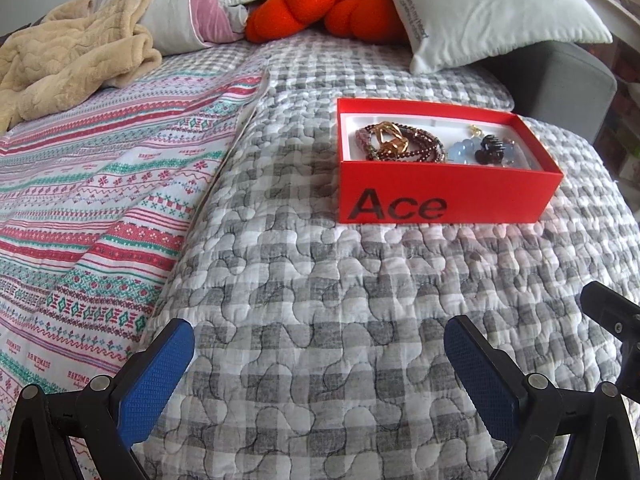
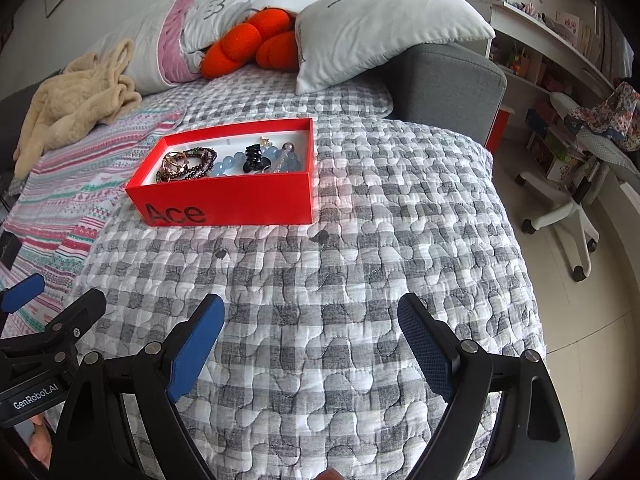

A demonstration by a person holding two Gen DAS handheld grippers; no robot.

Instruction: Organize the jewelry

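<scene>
The red box [image 2: 224,184], marked "Ace", sits open on the grey checked quilt [image 2: 360,280] of the bed, so its contents are reachable from above. Inside lie dark beaded bracelets [image 2: 192,166], a gold ring piece [image 1: 390,140], pale blue beads [image 2: 230,166] and a black hair claw [image 2: 254,158], grouped loosely along the white lining. The left gripper [image 1: 320,380] and the right gripper [image 2: 312,352] hover near the quilt, well apart from the box. Both sets of fingers stand wide apart, holding and touching nothing. Judgement: no jewelry appears to remain outside the box.
</scene>
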